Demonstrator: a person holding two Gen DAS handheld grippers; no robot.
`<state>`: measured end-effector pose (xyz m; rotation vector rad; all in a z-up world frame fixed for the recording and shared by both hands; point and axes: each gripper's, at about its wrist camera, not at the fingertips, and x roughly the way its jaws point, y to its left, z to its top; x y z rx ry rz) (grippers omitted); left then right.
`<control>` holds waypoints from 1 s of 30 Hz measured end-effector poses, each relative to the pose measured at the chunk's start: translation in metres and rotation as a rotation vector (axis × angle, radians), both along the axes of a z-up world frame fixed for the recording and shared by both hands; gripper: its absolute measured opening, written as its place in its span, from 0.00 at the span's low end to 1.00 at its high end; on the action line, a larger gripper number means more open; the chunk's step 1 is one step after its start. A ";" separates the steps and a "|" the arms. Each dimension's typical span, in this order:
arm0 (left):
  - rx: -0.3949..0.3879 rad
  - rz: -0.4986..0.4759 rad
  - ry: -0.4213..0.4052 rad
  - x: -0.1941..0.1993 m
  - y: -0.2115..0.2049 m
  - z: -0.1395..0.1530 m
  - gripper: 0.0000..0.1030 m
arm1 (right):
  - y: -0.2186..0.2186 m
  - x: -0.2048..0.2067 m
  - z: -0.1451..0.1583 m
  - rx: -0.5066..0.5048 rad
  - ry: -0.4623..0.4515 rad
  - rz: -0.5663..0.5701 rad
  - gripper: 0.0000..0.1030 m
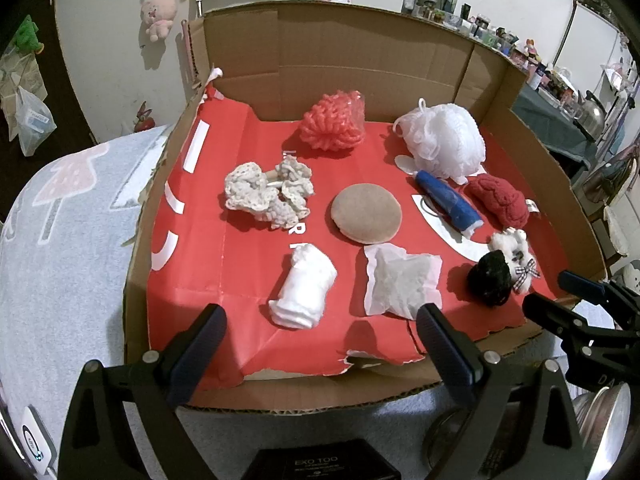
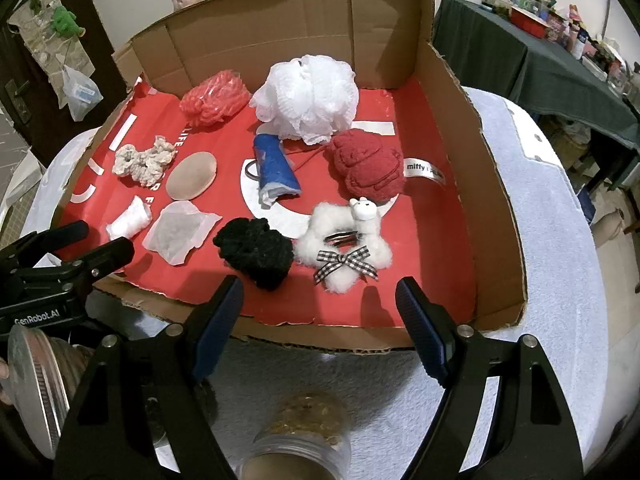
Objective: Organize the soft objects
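A cardboard tray point(image 1: 360, 40) lined with red paper holds several soft things: a white bath pouf point(image 1: 444, 140) point(image 2: 308, 96), a coral knit ball point(image 1: 334, 120), a cream crochet scrunchie point(image 1: 268, 194), a tan round pad point(image 1: 366, 213), a rolled white cloth point(image 1: 304, 288), a clear pouch point(image 1: 402, 280), a blue tube point(image 2: 276, 166), a dark red knit piece point(image 2: 366, 164), a black scrunchie point(image 2: 256, 252) and a white fluffy clip with a checked bow point(image 2: 346, 252). My left gripper point(image 1: 322, 354) is open and empty at the tray's front edge. My right gripper point(image 2: 320, 330) is open and empty before the black scrunchie.
The tray sits on a pale towel-covered surface point(image 2: 560, 240). A clear jar point(image 2: 300, 436) stands under my right gripper, a metal lid point(image 2: 32, 384) at its left. A dark-clothed table with clutter point(image 2: 520, 52) stands at the right. Plush toys hang on the wall point(image 1: 160, 12).
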<state>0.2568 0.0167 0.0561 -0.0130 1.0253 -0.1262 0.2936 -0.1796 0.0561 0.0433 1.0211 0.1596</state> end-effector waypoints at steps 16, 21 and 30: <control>-0.004 -0.007 -0.004 -0.002 0.000 0.000 0.95 | 0.000 -0.002 0.001 0.001 -0.004 -0.002 0.76; -0.006 -0.008 -0.005 -0.002 0.000 0.000 0.95 | -0.001 0.000 0.001 0.002 -0.008 -0.004 0.76; -0.007 -0.007 -0.005 -0.002 0.000 0.000 0.95 | -0.002 0.000 0.002 0.002 -0.012 -0.005 0.76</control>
